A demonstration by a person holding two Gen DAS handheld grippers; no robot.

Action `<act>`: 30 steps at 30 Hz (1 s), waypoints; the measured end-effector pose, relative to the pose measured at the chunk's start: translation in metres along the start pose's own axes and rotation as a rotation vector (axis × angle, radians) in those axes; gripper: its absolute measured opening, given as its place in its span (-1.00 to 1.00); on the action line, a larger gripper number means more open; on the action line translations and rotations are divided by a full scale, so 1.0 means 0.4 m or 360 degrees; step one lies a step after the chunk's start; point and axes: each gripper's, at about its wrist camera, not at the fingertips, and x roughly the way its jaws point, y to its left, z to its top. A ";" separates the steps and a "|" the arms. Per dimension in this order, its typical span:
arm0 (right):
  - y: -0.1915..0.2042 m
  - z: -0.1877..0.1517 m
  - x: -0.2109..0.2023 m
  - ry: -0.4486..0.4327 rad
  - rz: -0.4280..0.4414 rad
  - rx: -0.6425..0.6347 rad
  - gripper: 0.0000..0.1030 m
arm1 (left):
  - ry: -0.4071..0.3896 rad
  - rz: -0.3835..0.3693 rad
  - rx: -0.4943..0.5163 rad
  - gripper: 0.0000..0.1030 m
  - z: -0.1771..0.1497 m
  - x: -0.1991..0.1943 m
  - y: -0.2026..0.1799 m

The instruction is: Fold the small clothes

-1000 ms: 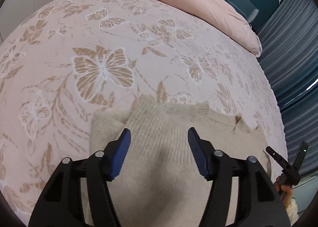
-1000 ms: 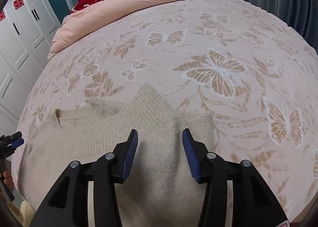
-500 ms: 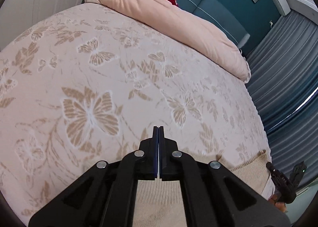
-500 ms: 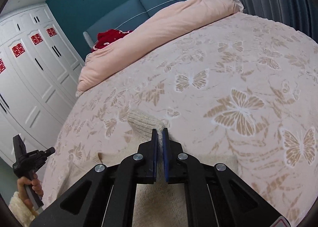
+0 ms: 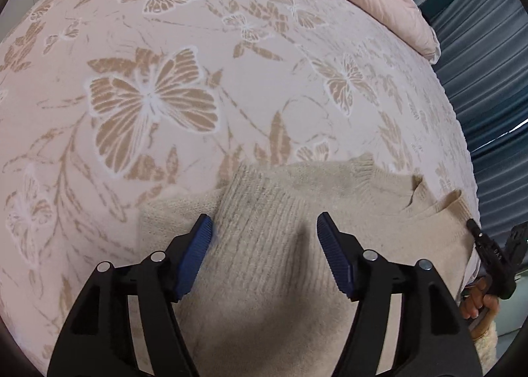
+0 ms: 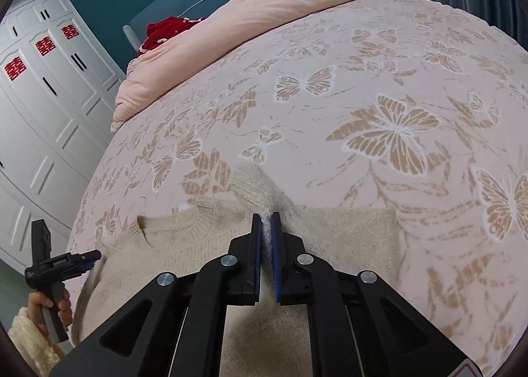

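A small cream knitted sweater (image 5: 280, 245) lies on the butterfly-print bedspread (image 5: 151, 100), neck opening towards the right in the left wrist view. It also shows in the right wrist view (image 6: 184, 245). My left gripper (image 5: 264, 238) is open, its blue pads held just above the sweater, on either side of a folded sleeve. My right gripper (image 6: 266, 228) is shut on a pinch of the sweater's cream knit, near a sleeve cuff (image 6: 254, 189) that points up the bed. Each gripper shows small at the edge of the other's view: the right one (image 5: 491, 258) and the left one (image 6: 62, 265).
A pink duvet (image 6: 264, 17) is rolled along the head of the bed, with a red garment (image 6: 165, 30) behind it. White wardrobe doors (image 6: 39, 90) stand to the left and grey-blue curtains (image 5: 488, 80) to the right. The bed edge runs close by the sweater.
My left gripper was shut half a second ago and is now open over the sweater, lower down. My right gripper has stayed shut on the knit and tilted down a little.
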 end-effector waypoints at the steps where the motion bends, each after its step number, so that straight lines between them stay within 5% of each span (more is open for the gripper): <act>1: 0.001 0.000 0.002 0.0002 0.0000 0.0001 -0.88 | 0.0010 -0.0003 0.0026 0.18 0.002 0.015 -0.002; 3: 0.005 -0.001 0.003 0.0006 0.0001 -0.0002 -0.88 | 0.0026 0.0018 0.0039 -0.50 0.008 0.029 -0.002; 6: 0.012 -0.008 -0.006 -0.0010 0.0005 -0.0018 -0.88 | -0.0027 -0.0090 -0.0017 -0.74 0.015 -0.003 0.009; 12: 0.039 0.029 -0.113 -0.0227 0.0106 -0.0002 -0.89 | -0.0361 -0.0191 0.0014 -0.79 0.017 -0.203 -0.039; 16: 0.054 0.059 -0.126 -0.0237 0.0089 -0.0046 -0.89 | -0.0395 -0.0093 0.0122 -0.77 0.042 -0.251 -0.073; 22: 0.032 0.089 -0.061 -0.0208 0.0008 -0.0013 -0.89 | -0.0439 -0.0028 0.0112 -0.78 0.095 -0.217 -0.082; 27: -0.068 0.063 0.135 0.0172 -0.0230 0.0096 -0.87 | -0.0161 0.0268 0.0081 -0.70 0.094 -0.021 -0.046; 30: -0.056 0.045 0.075 0.0052 -0.0292 0.0075 -0.79 | -0.0230 0.0297 0.0034 -0.57 0.036 -0.038 -0.033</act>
